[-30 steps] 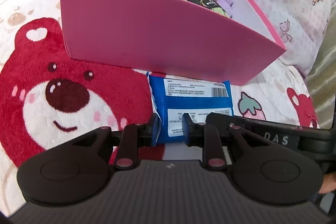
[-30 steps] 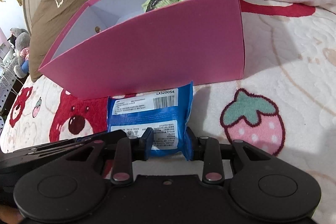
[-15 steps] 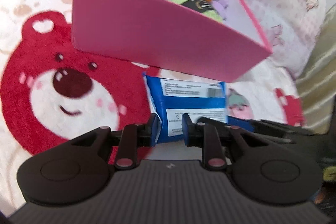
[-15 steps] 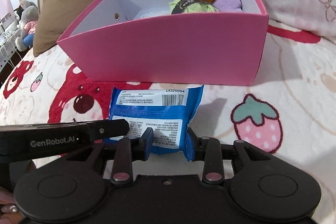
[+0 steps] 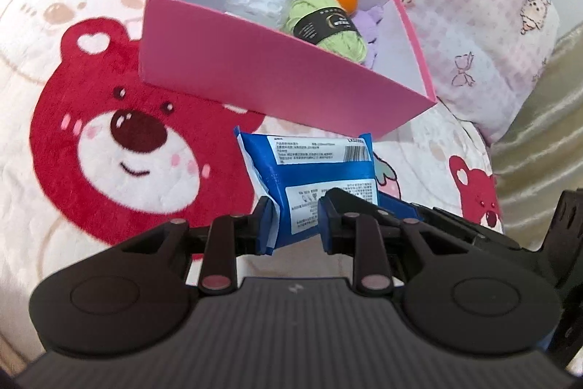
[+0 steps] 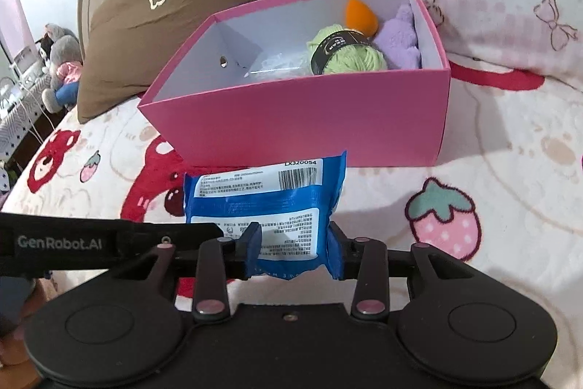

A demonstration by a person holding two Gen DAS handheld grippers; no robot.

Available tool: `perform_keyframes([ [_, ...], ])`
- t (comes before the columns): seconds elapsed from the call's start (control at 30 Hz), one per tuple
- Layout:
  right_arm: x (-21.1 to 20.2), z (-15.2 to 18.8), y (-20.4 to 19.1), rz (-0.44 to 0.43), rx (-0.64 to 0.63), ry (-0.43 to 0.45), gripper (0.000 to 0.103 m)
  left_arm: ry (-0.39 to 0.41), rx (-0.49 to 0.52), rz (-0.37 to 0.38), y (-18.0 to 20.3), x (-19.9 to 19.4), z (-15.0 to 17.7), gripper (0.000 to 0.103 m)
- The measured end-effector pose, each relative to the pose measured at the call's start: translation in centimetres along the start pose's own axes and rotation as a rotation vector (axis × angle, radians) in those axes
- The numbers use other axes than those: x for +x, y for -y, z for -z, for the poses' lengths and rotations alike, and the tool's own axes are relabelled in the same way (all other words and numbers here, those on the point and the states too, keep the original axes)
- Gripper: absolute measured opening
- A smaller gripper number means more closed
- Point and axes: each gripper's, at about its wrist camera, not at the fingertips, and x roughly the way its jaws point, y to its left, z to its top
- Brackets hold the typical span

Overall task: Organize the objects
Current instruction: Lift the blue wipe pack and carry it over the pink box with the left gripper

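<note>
Together, both grippers point(image 5: 295, 221) point(image 6: 293, 252) clamp the blue packet point(image 5: 313, 170) above the bear-print blanket point(image 5: 109, 133).

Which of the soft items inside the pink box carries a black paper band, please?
The green yarn ball does: a black label band wraps its middle. The orange piece behind it and the purple plush to its right are bare.

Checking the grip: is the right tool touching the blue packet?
Touching. In the right wrist view, the right tool pinches the blue packet, both fingers pressed into its sides.

blue packet point(image 6: 262, 203) lifted off blanket point(image 6: 510, 152) (both grippers), box point(image 6: 302, 119) interior now more visible.
</note>
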Motion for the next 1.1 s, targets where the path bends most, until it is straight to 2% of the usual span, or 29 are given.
perform_keyframes([
  [0.17, -1.6, -0.2, -1.1, -0.021, -0.029, 0.023, 0.044, 0.01, -0.043, 0.001, -0.6, -1.9, 0.2, 0.024],
  [0.23, -2.5, -0.2, -2.0, -0.032, -0.047, 0.035, 0.044, 0.034, -0.021, 0.005, -0.4, -3.1, 0.2, 0.024],
  [0.37, -4.9, -0.4, -3.2, -0.05, -0.082, 0.075, 0.044, 0.025, -0.034, 0.035, -0.3, -5.0, 0.1, 0.024],
  [0.5, -6.8, -0.7, -3.7, -0.063, -0.08, 0.079, 0.044, 0.045, -0.026, 0.059, 0.4, -7.0, 0.3, 0.024],
  [0.63, -8.4, -0.5, -4.7, -0.054, -0.113, 0.084, 0.044, 0.093, 0.03, 0.005, 1.7, -8.5, 0.7, 0.024],
  [0.8, -9.6, -0.3, -5.7, -0.05, -0.154, 0.098, 0.044, 0.093, 0.077, -0.038, 3.1, -9.8, 1.2, 0.024],
  [1.1, -10.5, -0.3, -6.3, -0.054, -0.152, 0.094, 0.044, 0.098, 0.081, -0.041, 3.6, -11.7, 0.9, 0.024],
])
